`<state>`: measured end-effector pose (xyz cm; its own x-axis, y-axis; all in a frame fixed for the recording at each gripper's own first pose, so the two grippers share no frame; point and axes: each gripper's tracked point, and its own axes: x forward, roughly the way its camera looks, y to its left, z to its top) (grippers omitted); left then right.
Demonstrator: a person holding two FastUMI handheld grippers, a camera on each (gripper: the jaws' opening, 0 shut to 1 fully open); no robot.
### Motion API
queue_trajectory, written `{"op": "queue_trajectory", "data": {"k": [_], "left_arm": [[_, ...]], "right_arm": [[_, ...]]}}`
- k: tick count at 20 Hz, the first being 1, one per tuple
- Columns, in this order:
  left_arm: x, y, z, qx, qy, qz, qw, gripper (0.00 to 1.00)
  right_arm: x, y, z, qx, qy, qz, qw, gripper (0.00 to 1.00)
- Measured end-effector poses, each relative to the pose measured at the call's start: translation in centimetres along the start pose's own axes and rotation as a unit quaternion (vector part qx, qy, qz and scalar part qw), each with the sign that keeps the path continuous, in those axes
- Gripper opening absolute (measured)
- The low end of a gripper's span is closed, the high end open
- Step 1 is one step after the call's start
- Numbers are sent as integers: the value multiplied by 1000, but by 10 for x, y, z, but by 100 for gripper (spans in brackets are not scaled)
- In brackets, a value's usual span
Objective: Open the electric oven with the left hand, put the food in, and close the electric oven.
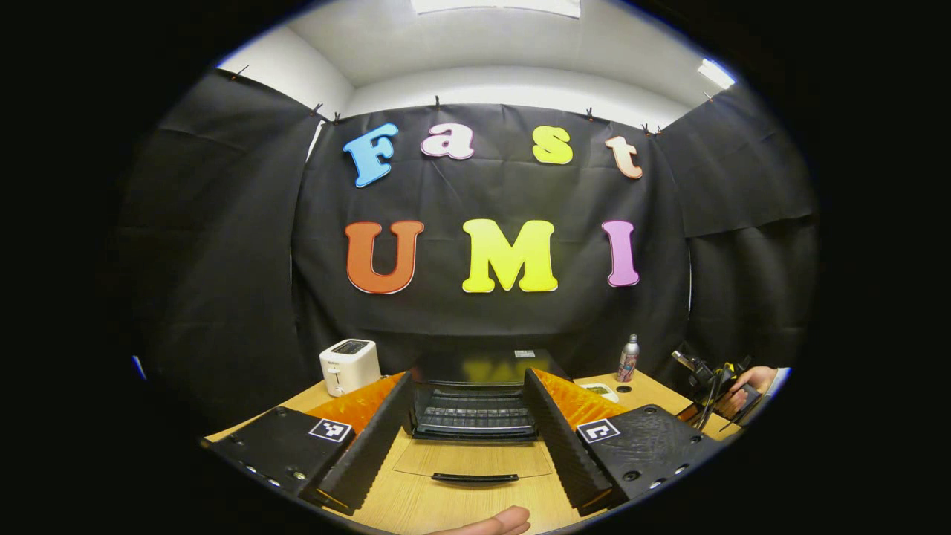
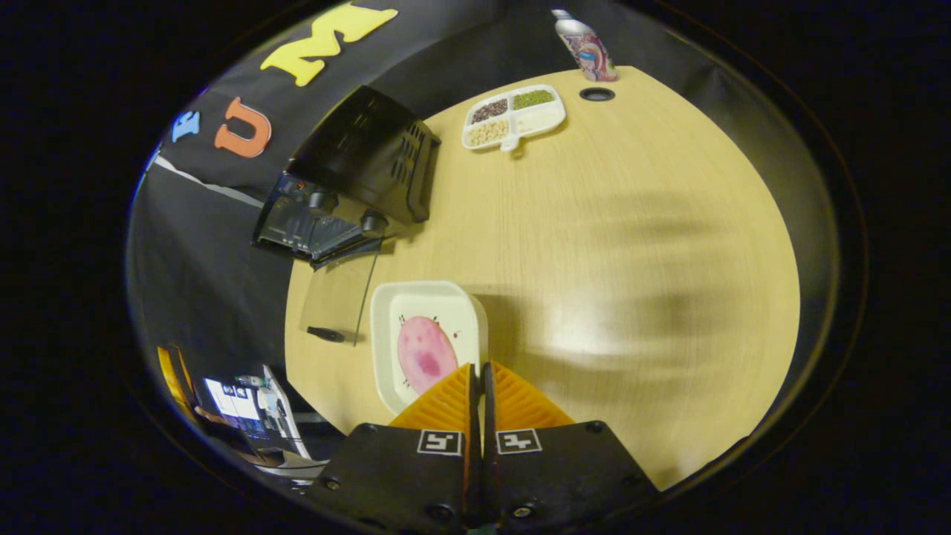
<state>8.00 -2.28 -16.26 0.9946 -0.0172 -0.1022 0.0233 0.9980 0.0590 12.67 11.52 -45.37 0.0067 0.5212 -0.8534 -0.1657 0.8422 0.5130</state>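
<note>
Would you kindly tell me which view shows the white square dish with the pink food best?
The right gripper view: the white square dish lies on the wooden table just ahead of the right gripper, whose fingers meet at its rim, the pink food plainly visible. The left gripper view faces the open black oven instead.
</note>
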Motion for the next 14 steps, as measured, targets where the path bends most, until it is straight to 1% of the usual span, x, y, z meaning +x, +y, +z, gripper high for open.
{"op": "queue_trajectory", "data": {"k": [2,3,4,5,7,11,14], "left_arm": [[-2,7,1,0,-3,1,1000,94],[-4,10,1,1,-2,3,1000,94],[-5,15,-1,2,0,5,1000,94],[-7,21,-2,4,2,9,1000,94],[-11,31,-5,7,5,16,1000,94],[-21,52,-5,8,6,31,999,94],[-29,69,-4,14,3,46,999,94]], "right_arm": [[-6,15,4,-8,-9,1,1000,4],[-7,26,6,-13,-14,7,1000,2],[-7,37,6,-16,-16,15,1000,4],[-7,49,5,-18,-16,24,999,2],[-4,71,4,-22,-14,39,999,1],[10,117,5,-22,-11,74,997,2],[29,149,6,-8,-4,97,995,2]]}}
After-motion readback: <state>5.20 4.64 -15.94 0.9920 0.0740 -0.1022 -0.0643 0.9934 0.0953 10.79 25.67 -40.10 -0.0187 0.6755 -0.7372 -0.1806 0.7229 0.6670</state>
